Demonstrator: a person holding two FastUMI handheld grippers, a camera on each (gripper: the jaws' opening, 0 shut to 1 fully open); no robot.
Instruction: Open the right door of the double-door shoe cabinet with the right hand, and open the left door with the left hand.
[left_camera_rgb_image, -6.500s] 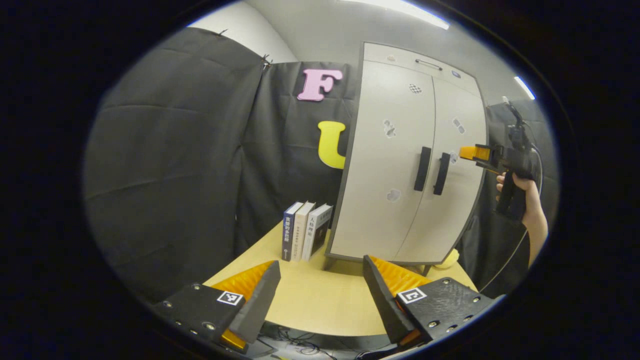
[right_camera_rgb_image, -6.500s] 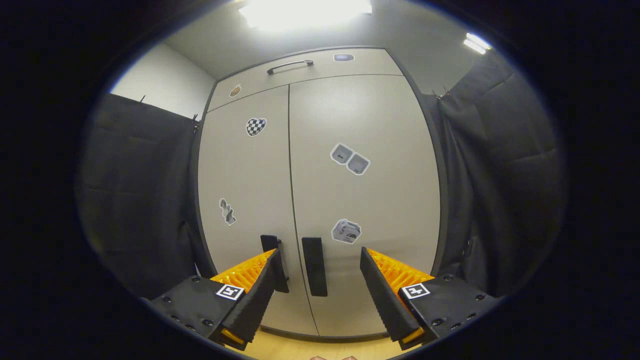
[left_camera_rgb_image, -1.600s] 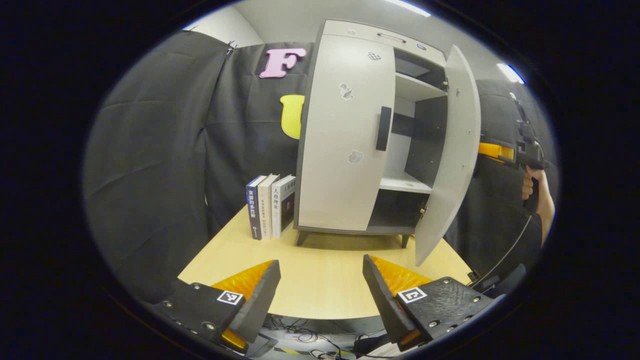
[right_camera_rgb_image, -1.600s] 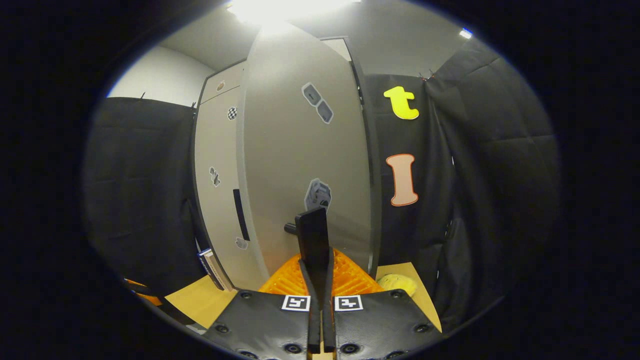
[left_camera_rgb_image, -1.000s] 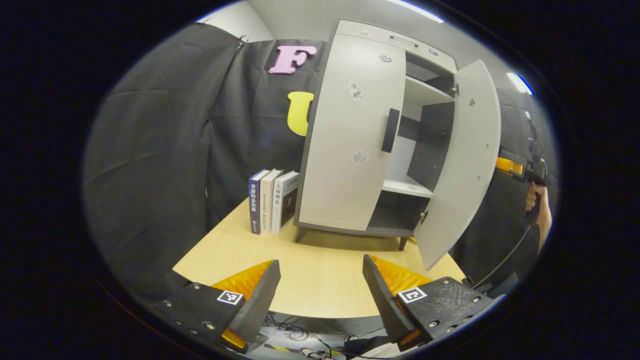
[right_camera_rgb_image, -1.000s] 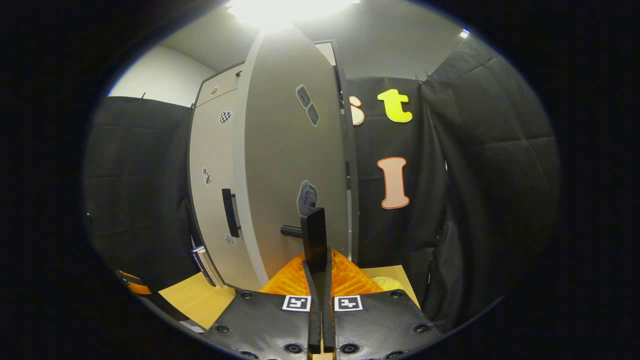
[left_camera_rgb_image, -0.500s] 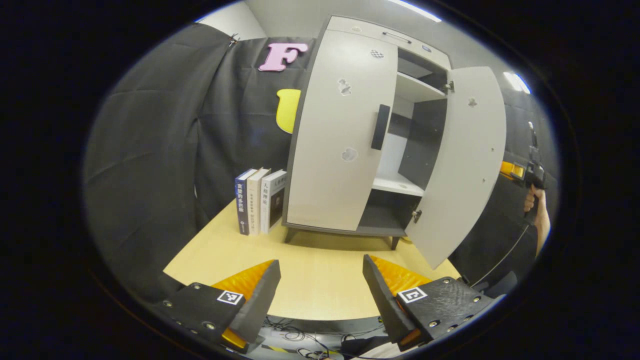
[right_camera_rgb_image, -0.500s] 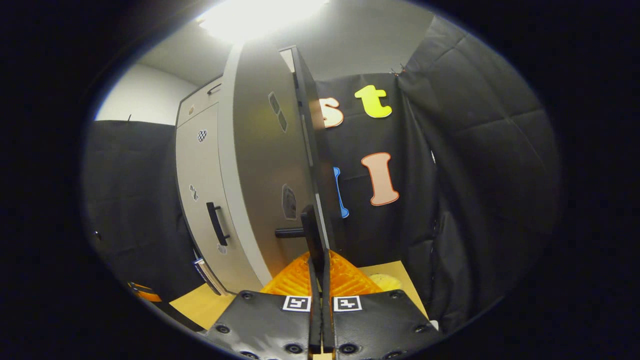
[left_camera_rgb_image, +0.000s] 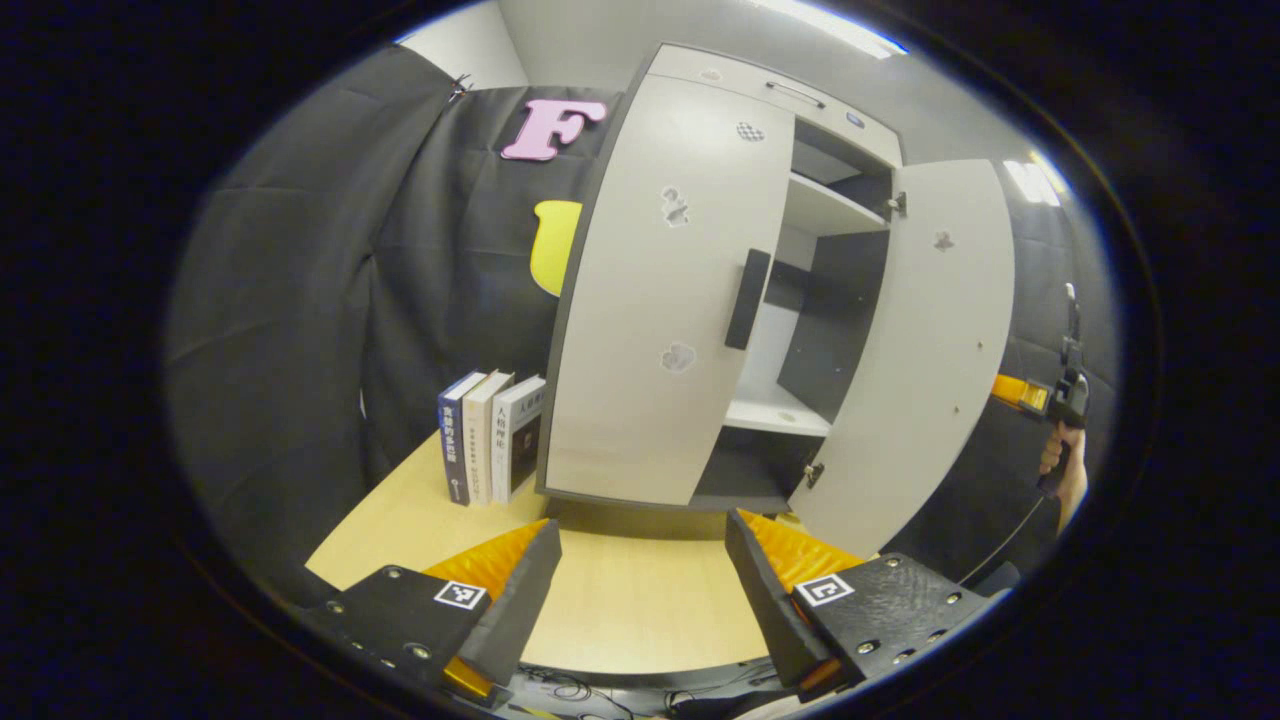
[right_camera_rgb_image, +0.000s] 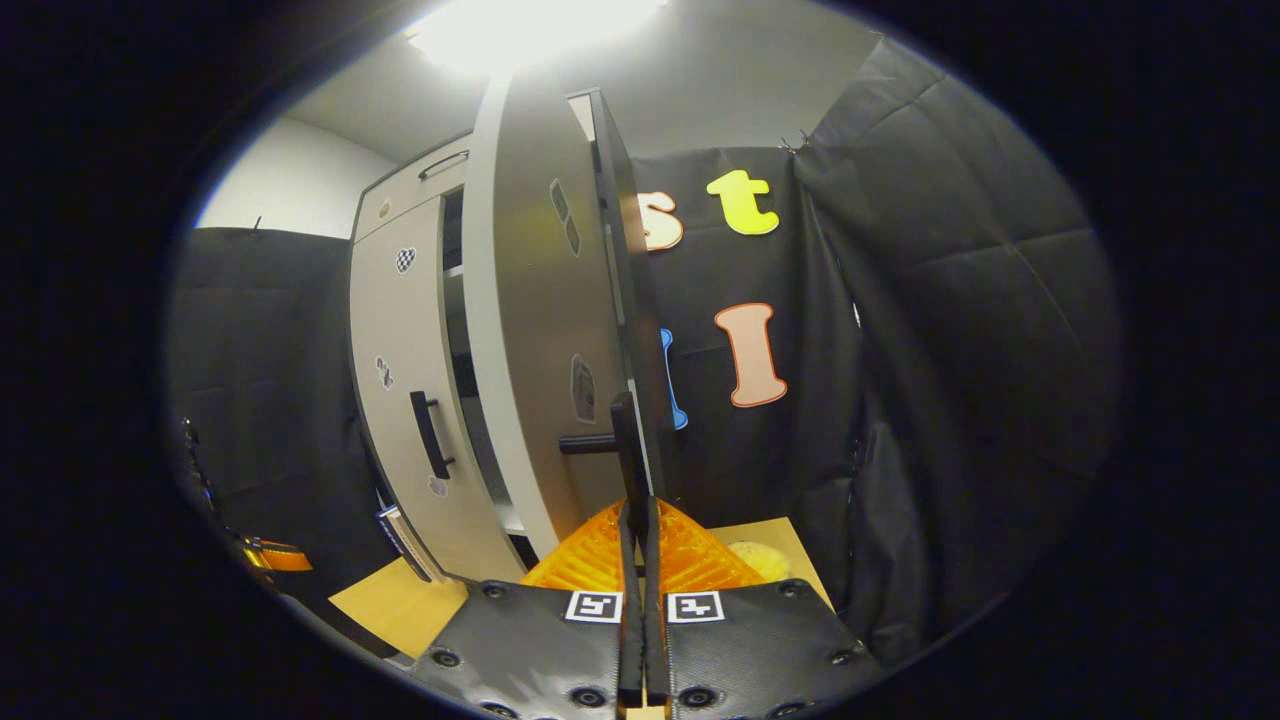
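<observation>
Left gripper view: left tongs (left_camera_rgb_image: 640, 580) gaped wide over the tabletop (left_camera_rgb_image: 620, 600), holding nothing, short of the cabinet (left_camera_rgb_image: 700, 290). Left door (left_camera_rgb_image: 660, 300) shut, its handle (left_camera_rgb_image: 747, 299) untouched. Right door (left_camera_rgb_image: 920, 340) swung wide, baring shelves (left_camera_rgb_image: 780, 415). Three books (left_camera_rgb_image: 490, 435) upright just beside the cabinet's left side. Far right, a hand (left_camera_rgb_image: 1062, 470) gripping the right tongs behind the right door's edge

Right gripper view: right tongs (right_camera_rgb_image: 637, 530) clamped on the right door's handle (right_camera_rgb_image: 628, 455). Right door (right_camera_rgb_image: 545, 330) seen nearly edge-on, left door (right_camera_rgb_image: 395, 380) beyond with its own handle (right_camera_rgb_image: 428, 435)
</observation>
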